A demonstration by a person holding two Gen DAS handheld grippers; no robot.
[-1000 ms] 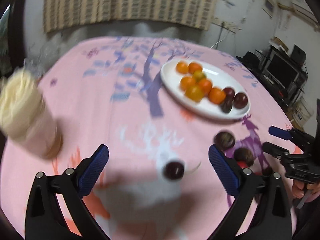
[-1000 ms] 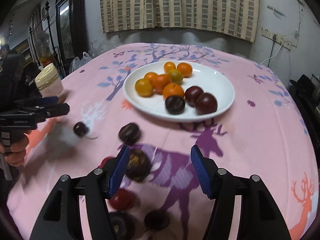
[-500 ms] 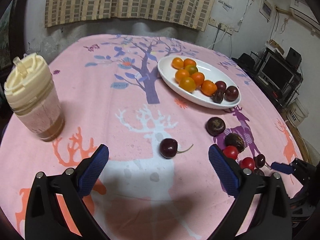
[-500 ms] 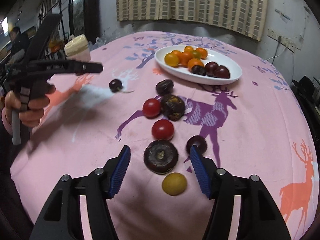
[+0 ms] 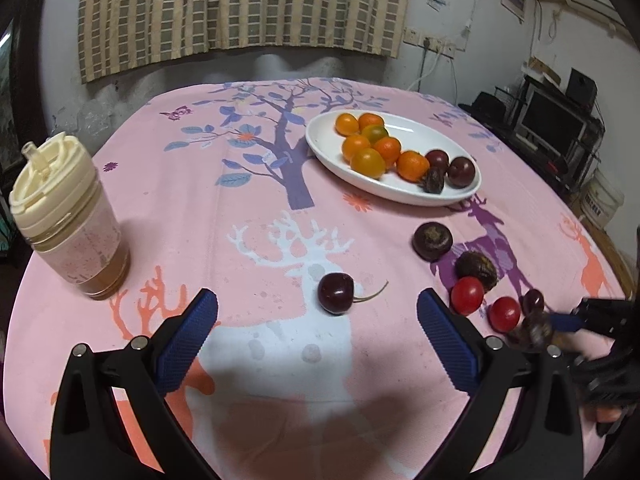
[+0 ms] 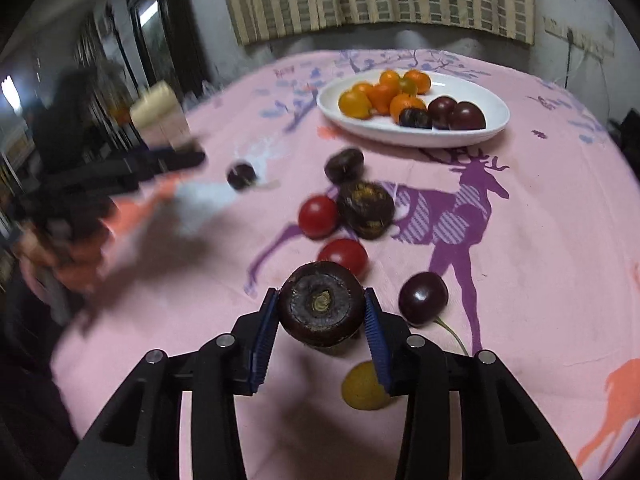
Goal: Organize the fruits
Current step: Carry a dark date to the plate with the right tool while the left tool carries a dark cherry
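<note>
My right gripper [image 6: 320,316] is shut on a dark purple round fruit [image 6: 321,309] and holds it just above the pink cloth. Around it lie two red tomatoes [image 6: 318,216], a dark cherry [image 6: 423,298], a yellow fruit [image 6: 362,386] and two dark fruits [image 6: 366,209]. The white plate [image 6: 492,128] with oranges and dark plums sits further back. My left gripper [image 5: 316,334] is open and empty, with a stemmed cherry [image 5: 336,293] lying between and just beyond its fingertips. The plate [image 5: 320,146] also shows in the left wrist view, far right of centre.
A lidded drink jar [image 5: 66,220] stands on the table's left side. The right gripper [image 5: 560,322] shows at the left view's right edge, next to loose tomatoes [image 5: 467,295]. The round table's edge curves close on both sides.
My right gripper has closed on the dark purple fruit that lay between its fingers and lifted it slightly. My left gripper has hardly moved over the cherry.
</note>
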